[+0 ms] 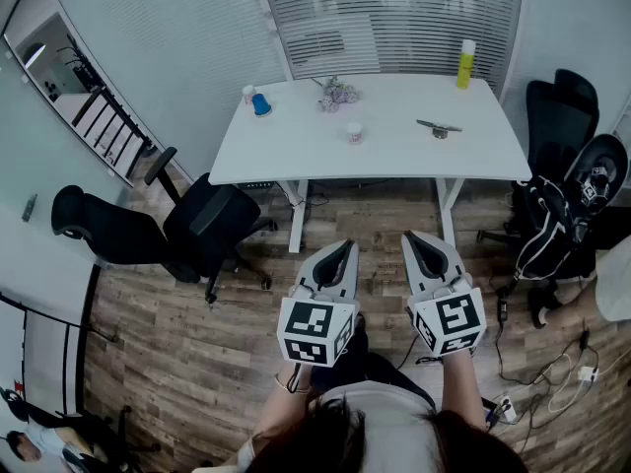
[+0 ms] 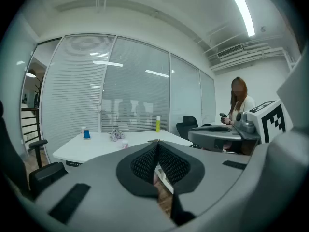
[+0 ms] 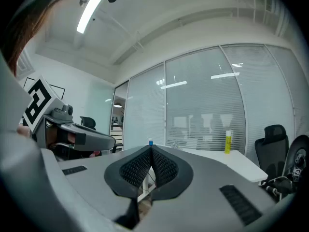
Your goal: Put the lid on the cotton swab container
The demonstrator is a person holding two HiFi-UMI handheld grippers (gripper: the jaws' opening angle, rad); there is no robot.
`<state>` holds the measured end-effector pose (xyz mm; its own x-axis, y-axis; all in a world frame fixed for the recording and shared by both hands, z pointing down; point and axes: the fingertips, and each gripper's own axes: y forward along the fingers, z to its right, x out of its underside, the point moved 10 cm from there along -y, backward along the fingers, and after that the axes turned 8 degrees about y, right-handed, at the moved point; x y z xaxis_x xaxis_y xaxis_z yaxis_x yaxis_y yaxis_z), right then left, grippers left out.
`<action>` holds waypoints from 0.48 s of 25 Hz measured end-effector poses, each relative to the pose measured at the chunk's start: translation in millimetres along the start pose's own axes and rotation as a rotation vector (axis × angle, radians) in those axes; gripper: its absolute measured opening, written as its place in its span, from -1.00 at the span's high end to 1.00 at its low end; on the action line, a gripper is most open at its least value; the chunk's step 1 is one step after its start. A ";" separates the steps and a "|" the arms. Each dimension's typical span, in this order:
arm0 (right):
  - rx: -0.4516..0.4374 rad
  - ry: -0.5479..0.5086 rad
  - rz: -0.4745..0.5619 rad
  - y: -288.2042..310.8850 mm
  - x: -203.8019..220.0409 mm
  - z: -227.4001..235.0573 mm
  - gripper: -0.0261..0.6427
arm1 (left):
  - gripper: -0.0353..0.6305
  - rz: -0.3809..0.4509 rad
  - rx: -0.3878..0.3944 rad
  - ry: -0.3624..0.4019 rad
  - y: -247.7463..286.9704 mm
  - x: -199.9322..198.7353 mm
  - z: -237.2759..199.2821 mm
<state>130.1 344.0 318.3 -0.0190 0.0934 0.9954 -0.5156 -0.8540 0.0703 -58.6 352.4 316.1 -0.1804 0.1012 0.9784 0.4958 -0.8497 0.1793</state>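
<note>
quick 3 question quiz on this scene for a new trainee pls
1. True or false: the left gripper and the right gripper both have their jaws together with nothing between them.
2. Multiple choice: in the head view, where on the white table does the yellow bottle stand? A) near left corner B) far right corner C) centre
3. Short answer: are the grippers held over the table or over the wooden floor?

Key: 1 true; 2 B; 3 over the floor, short of the table.
</note>
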 end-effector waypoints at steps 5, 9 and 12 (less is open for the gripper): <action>-0.003 0.011 0.016 16.4 -2.6 4.0 0.84 | 0.83 0.005 0.001 -0.006 14.7 -2.0 -14.2; -0.008 0.048 0.011 30.5 -3.3 9.9 0.84 | 0.83 0.013 0.010 -0.010 29.7 -2.8 -25.9; -0.006 0.083 -0.009 42.0 -1.7 14.6 0.84 | 0.83 0.018 0.020 -0.013 41.7 -2.1 -35.5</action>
<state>120.9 300.5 320.5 -0.0857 0.1432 0.9860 -0.5209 -0.8500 0.0782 -67.7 298.5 317.9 -0.1601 0.0932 0.9827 0.5155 -0.8411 0.1637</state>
